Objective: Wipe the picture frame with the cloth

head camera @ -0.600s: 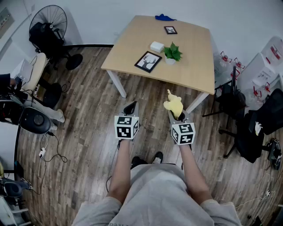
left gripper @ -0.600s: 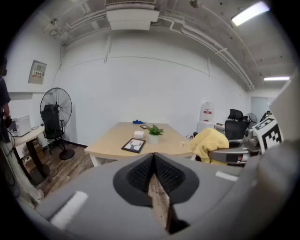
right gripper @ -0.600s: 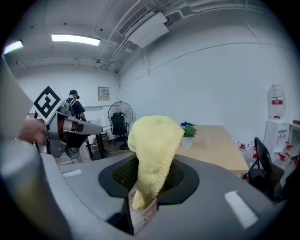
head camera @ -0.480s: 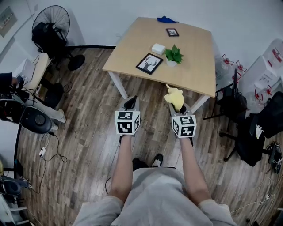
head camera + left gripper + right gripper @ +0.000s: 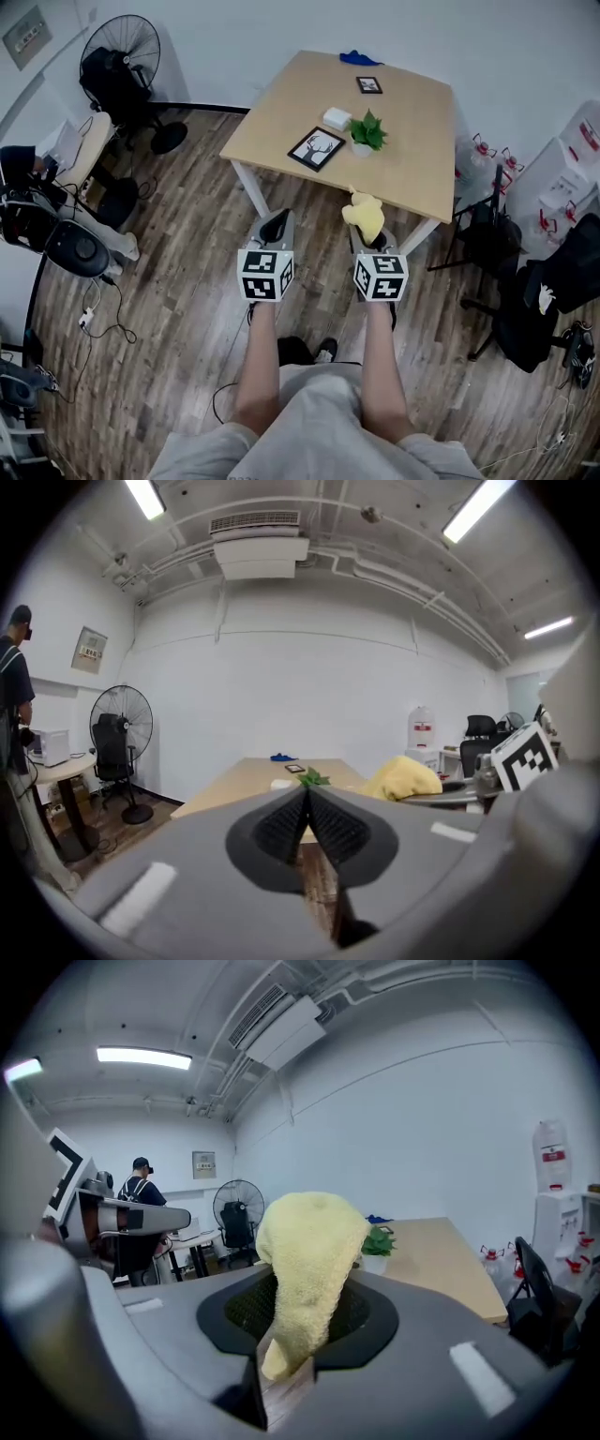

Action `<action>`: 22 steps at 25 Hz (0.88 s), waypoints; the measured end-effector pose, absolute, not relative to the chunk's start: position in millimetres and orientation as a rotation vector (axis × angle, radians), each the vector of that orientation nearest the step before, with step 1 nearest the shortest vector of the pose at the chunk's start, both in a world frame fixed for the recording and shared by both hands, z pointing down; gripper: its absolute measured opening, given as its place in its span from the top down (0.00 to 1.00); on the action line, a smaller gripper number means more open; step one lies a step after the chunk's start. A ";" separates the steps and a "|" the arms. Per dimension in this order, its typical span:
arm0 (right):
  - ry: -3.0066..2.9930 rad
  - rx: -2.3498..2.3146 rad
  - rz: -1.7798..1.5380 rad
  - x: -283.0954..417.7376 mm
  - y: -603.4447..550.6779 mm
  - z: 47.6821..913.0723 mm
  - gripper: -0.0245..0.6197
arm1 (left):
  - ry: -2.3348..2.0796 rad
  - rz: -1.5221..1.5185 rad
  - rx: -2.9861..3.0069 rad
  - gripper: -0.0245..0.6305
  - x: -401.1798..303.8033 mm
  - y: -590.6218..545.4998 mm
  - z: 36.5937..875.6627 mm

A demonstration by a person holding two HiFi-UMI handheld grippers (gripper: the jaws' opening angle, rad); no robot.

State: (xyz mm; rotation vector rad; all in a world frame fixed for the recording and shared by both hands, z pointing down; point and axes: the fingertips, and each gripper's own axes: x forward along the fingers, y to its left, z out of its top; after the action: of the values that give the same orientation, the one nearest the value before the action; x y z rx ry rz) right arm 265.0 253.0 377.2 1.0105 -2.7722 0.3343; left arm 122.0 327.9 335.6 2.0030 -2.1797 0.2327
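Note:
A black picture frame (image 5: 316, 148) with a deer print lies flat on the wooden table (image 5: 412, 159), ahead of me. A smaller framed picture (image 5: 369, 85) lies near the table's far edge. My right gripper (image 5: 367, 228) is shut on a yellow cloth (image 5: 364, 215) (image 5: 305, 1260), held over the floor just short of the table's near edge. My left gripper (image 5: 274, 227) (image 5: 306, 799) is shut with nothing in it, level with the right one above the floor.
On the table also stand a small potted plant (image 5: 367, 133), a white box (image 5: 337, 118) and a blue cloth (image 5: 361, 58). A fan (image 5: 117, 58) and a chair (image 5: 80, 155) stand at the left. Black chairs (image 5: 548, 281) and a person (image 5: 141, 1188) are around.
Both grippers have moved slightly nearer to me, and the view has shifted so the table sits a little lower and further right. The cloth stays held.

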 end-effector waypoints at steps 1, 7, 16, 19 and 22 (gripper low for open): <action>-2.788 0.993 0.330 263.5 253.8 374.6 0.81 | -2.191 0.225 1.990 0.88 117.0 331.0 334.5; -2.801 0.888 0.307 252.3 259.3 375.5 0.81 | -2.231 0.219 1.916 0.88 91.2 344.2 337.6; -2.775 0.858 0.302 237.9 225.2 390.6 0.81 | -2.185 0.236 1.964 0.88 81.6 293.3 347.2; -2.759 0.834 0.301 220.3 204.0 395.5 0.81 | -2.173 0.227 1.992 0.88 69.2 261.0 342.0; -2.747 0.847 0.325 202.1 174.6 398.5 0.81 | -2.142 0.247 2.009 0.88 54.9 228.5 346.5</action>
State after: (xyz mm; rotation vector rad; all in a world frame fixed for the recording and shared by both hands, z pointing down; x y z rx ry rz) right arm 202.1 174.6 398.5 0.8470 -2.7471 0.3250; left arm 54.9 228.5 346.5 2.0088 -2.1418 0.2469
